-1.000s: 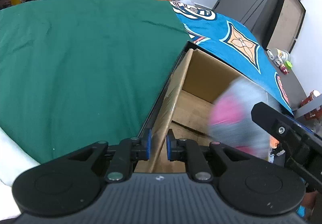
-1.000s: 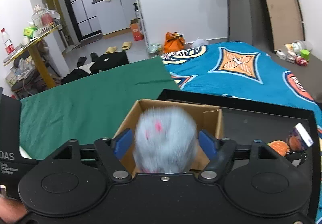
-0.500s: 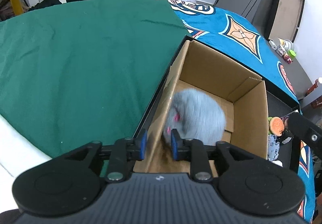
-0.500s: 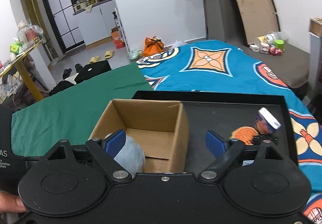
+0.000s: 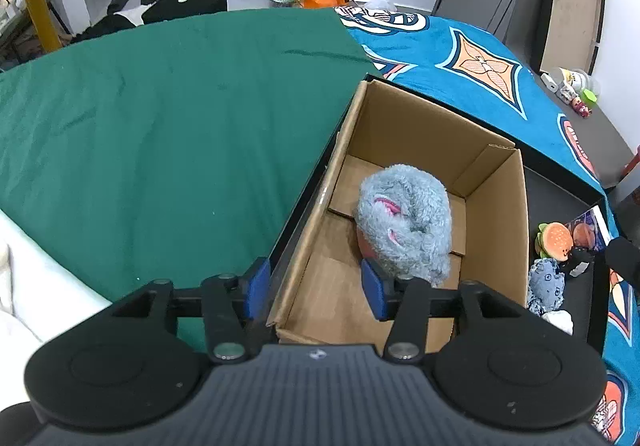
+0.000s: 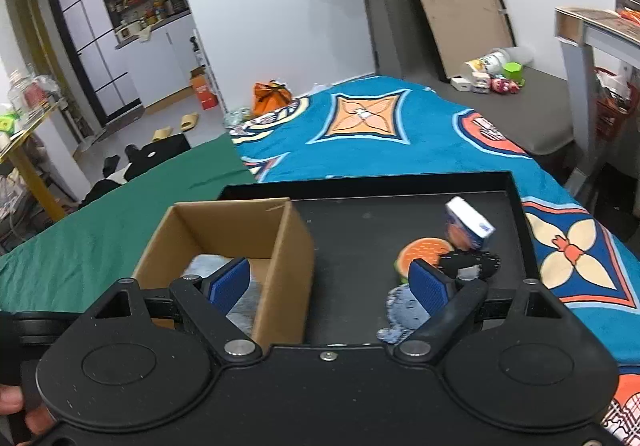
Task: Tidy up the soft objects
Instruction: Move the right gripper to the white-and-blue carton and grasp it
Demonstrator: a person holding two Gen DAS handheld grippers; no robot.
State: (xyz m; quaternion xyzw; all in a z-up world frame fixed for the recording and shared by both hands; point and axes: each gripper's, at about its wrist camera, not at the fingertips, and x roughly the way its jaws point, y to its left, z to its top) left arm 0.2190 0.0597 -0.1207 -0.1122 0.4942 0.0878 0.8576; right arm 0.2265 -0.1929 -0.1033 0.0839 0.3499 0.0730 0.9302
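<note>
The bed (image 6: 400,149) carries a green cloth (image 5: 160,133), patterned blue blanket (image 6: 420,141) (overlapping) and black tray (image 6: 360,234).

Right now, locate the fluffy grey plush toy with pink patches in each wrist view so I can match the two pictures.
Left wrist view: the fluffy grey plush toy lies on the floor of the open brown cardboard box, centre right, just beyond the gripper's right pad.
Right wrist view: only a grey sliver of the toy shows inside the box, lower left, partly behind the gripper's left pad.
Shared landmark: the cardboard box standing in the black tray.
</note>
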